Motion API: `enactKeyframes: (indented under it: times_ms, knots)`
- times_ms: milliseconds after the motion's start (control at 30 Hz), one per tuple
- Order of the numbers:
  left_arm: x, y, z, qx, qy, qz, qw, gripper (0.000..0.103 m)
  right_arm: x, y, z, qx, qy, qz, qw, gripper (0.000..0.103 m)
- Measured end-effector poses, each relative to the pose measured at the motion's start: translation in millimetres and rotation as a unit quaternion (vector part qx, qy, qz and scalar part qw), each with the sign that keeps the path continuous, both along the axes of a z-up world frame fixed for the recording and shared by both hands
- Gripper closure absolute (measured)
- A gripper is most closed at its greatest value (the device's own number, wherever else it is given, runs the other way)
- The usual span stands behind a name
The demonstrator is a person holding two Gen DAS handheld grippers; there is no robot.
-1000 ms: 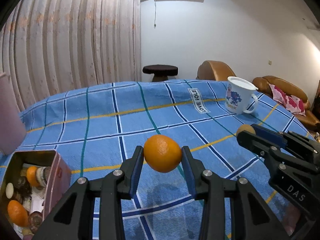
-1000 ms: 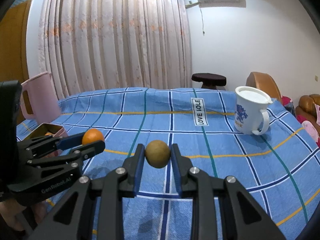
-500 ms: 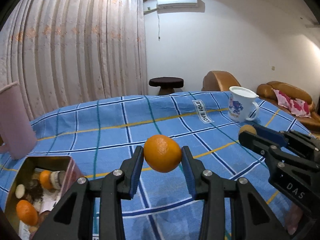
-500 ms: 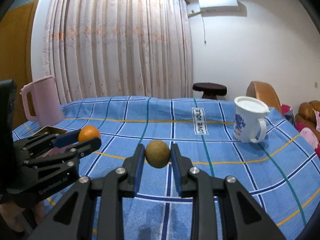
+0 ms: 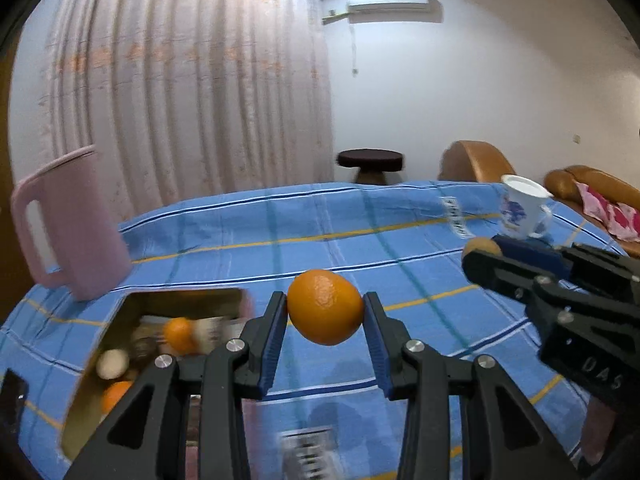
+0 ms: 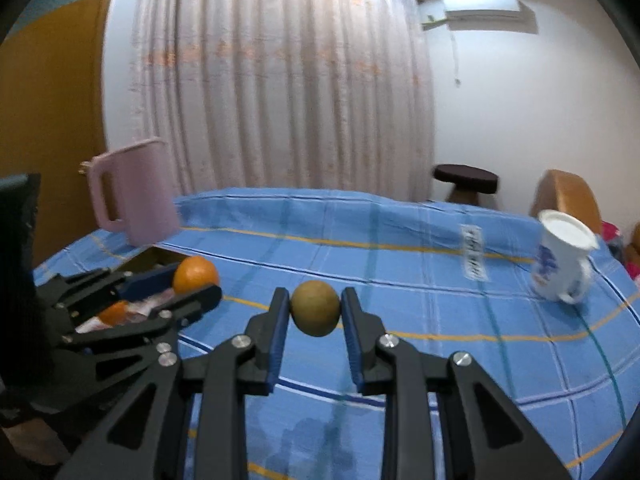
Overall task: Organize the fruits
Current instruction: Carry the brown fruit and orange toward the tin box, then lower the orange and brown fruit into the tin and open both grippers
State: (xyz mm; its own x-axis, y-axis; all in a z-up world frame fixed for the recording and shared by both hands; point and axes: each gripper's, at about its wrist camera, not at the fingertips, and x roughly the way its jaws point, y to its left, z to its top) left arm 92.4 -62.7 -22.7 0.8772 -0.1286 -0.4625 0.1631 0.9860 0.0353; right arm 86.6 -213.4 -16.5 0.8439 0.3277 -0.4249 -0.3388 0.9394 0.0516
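Note:
My left gripper (image 5: 325, 312) is shut on an orange (image 5: 325, 307) and holds it above the blue checked tablecloth, just right of an open tin box (image 5: 132, 320). The box holds other oranges (image 5: 178, 334) and small items. My right gripper (image 6: 315, 310) is shut on a brown-green round fruit (image 6: 315, 307), also held above the cloth. In the right wrist view the left gripper with its orange (image 6: 196, 274) is at the left, over the box. In the left wrist view the right gripper's fruit (image 5: 480, 247) shows at the right.
A pink jug (image 5: 72, 224) stands behind the box at the table's left; it also shows in the right wrist view (image 6: 134, 194). A white mug with blue print (image 6: 562, 262) stands at the far right. A dark stool (image 5: 370, 162) and brown sofas lie beyond the table.
Both grippers have swung left with their fruits still held. The tin box and pink jug have come further into view, and the left gripper is closer to the box.

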Motion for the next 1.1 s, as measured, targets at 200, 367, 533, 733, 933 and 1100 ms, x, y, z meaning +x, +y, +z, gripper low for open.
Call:
enactKeyframes:
  times_ms: [200,367,533,733,933,1100]
  knots:
    - [-7,48,5,0.007,0.002,0.049,0.9988,0.063,7,50,14,0.001,-0.007,0.053,0.999,0.074]
    - [-10,87,3,0.007,0.009,0.089,0.9960,0.063,12,91,16,0.000,-0.004,0.096,0.995,0.074]
    - [-9,115,-8,0.004,0.033,0.114,0.9929,0.063,19,129,4,-0.006,0.014,0.132,0.991,0.074]
    - [-9,133,-26,-0.002,0.058,0.126,0.9903,0.062,29,158,-21,-0.023,0.053,0.155,0.986,0.074]
    - [-7,137,-34,-0.001,0.072,0.126,0.9894,0.062,33,171,-39,-0.039,0.085,0.170,0.981,0.073]
    - [-10,138,-35,0.005,0.073,0.124,0.9896,0.062,32,173,-44,-0.042,0.102,0.188,0.976,0.072]
